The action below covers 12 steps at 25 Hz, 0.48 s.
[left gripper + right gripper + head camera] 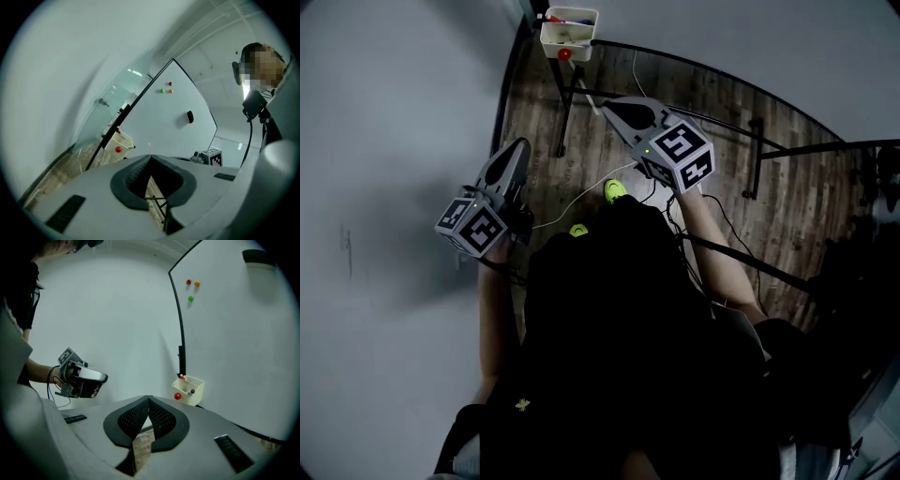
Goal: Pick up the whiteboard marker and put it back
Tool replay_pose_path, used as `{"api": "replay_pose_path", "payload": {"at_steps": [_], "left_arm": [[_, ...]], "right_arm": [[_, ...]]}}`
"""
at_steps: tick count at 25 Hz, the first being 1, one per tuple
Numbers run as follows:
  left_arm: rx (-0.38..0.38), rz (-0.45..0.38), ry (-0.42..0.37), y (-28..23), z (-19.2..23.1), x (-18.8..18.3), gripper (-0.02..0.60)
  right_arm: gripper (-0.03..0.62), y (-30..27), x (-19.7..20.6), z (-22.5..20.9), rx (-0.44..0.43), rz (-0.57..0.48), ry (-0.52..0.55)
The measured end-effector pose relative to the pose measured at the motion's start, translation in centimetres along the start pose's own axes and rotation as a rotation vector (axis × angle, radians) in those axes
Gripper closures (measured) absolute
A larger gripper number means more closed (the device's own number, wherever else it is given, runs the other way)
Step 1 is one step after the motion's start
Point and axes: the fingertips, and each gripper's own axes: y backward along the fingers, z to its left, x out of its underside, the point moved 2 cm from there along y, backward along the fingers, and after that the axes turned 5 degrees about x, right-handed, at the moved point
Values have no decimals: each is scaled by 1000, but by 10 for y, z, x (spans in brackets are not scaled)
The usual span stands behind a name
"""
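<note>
Cream tray (193, 399) on the whiteboard (234, 343) held the marker (182, 377). Left gripper (151, 157) and right gripper (149, 399) both had jaws together, nothing between them, well apart from the tray.

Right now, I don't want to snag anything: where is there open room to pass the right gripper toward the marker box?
Free: the gap straight ahead between the right gripper and the cream plastic box at the whiteboard's black edge, and the bare wooden floor right of the black stand leg. Crowded: markers sit in the box, and cables trail around the person's feet.
</note>
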Motion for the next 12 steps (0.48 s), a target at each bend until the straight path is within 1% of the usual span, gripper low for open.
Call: {"api": "replay_pose_path", "payload": {"at_steps": [4,9,12], "left_arm": [[38,-2,-2,18,-7,2,549],[82,1,9,43,-9,7,549],[108,17,21,60,-11,15,549]], "right_arm": [[592,11,0,26,-15,-32,-111],[592,19,4,60,8,-27,-129],[592,25,9,83,25,-29,-152]]}}
